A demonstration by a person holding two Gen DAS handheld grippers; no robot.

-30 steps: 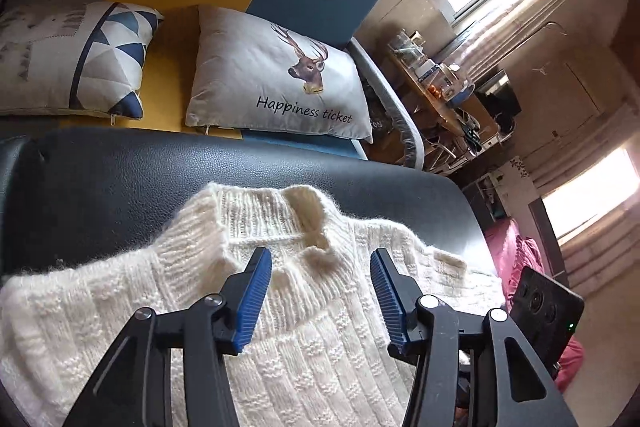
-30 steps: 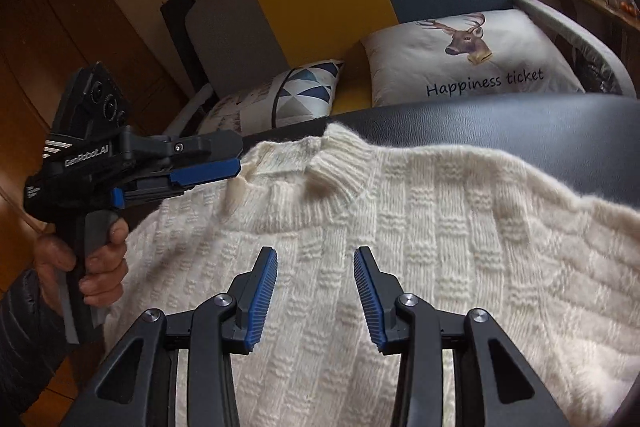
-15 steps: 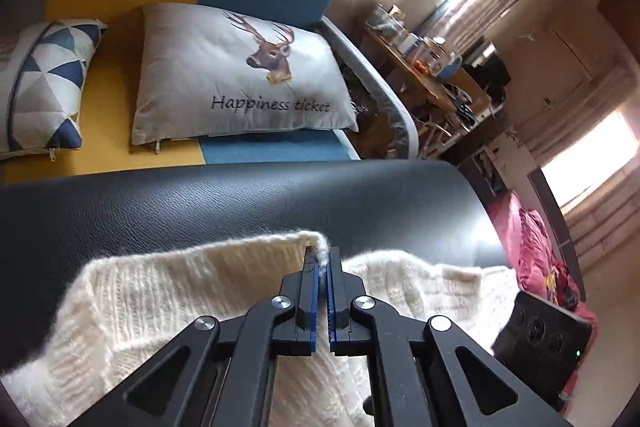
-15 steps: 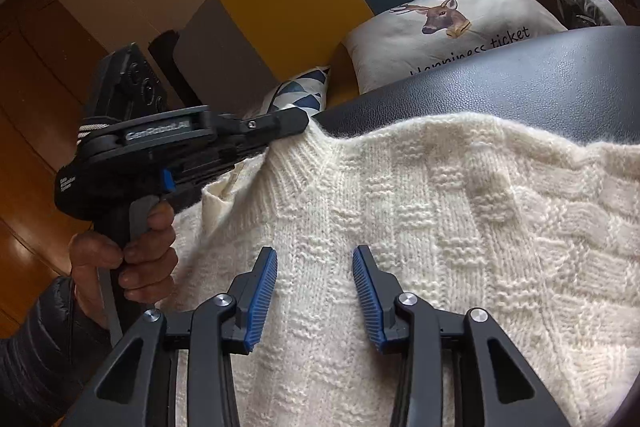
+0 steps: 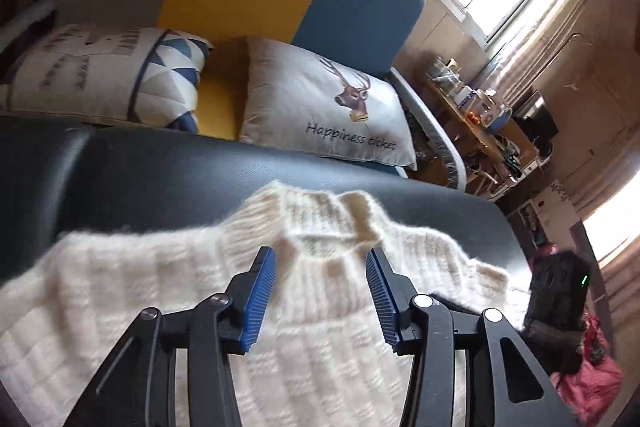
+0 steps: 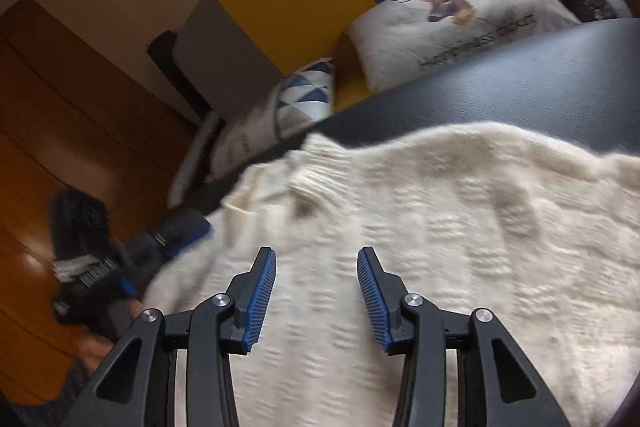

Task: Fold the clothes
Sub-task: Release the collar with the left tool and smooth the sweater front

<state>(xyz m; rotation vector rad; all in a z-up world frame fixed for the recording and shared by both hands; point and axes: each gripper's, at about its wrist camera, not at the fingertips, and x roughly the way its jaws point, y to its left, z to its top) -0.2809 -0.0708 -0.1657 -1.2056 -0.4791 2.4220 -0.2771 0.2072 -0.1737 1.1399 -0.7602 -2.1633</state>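
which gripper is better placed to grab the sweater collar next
Left. The left gripper is open with the collar just ahead between its jaws; the right gripper hovers open over the sweater body.

Left tool (image 5: 320,291): two matte black angular fingers (image 5: 224,311), each faced with a ribbed blue pad. Linkage arms carry triangular cut-outs and round silver pivot screws.

Right tool (image 6: 316,295): same build, black fingers (image 6: 400,311), ribbed blue pads, silver screws, triangular cut-outs.

In the right wrist view the left tool's body is blurred: black housing, blue accents, white lettering on a band, unreadable. In the left wrist view the right tool's black housing shows a small green light.
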